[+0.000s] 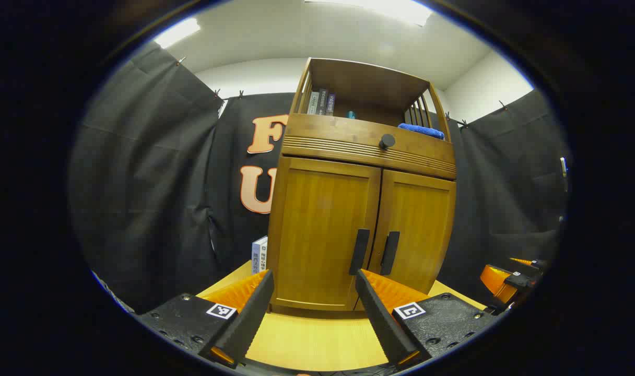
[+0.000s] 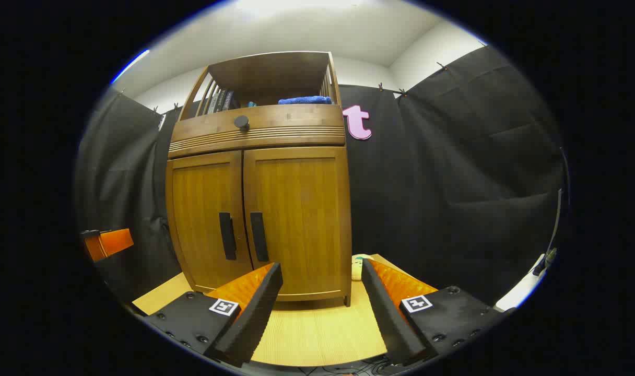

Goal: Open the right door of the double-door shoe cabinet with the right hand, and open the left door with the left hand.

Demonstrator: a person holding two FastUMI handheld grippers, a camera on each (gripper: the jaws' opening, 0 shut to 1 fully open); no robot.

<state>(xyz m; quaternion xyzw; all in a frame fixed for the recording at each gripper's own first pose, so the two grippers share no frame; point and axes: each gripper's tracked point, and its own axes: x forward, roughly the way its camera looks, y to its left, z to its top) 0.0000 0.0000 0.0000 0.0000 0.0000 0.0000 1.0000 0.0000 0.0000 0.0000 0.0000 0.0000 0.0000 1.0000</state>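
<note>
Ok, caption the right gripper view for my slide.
Open right gripper faces the closed shoe cabinet on the table.

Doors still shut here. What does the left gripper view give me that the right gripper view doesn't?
Left gripper view: a boxed item standing at the cabinet's left side.

Right gripper view: a pale object on the table at the cabinet's right side.

Both: the shoe cabinet with both doors closed, two dark handles, the drawer knob, books, a blue cloth, and both grippers open.
</note>
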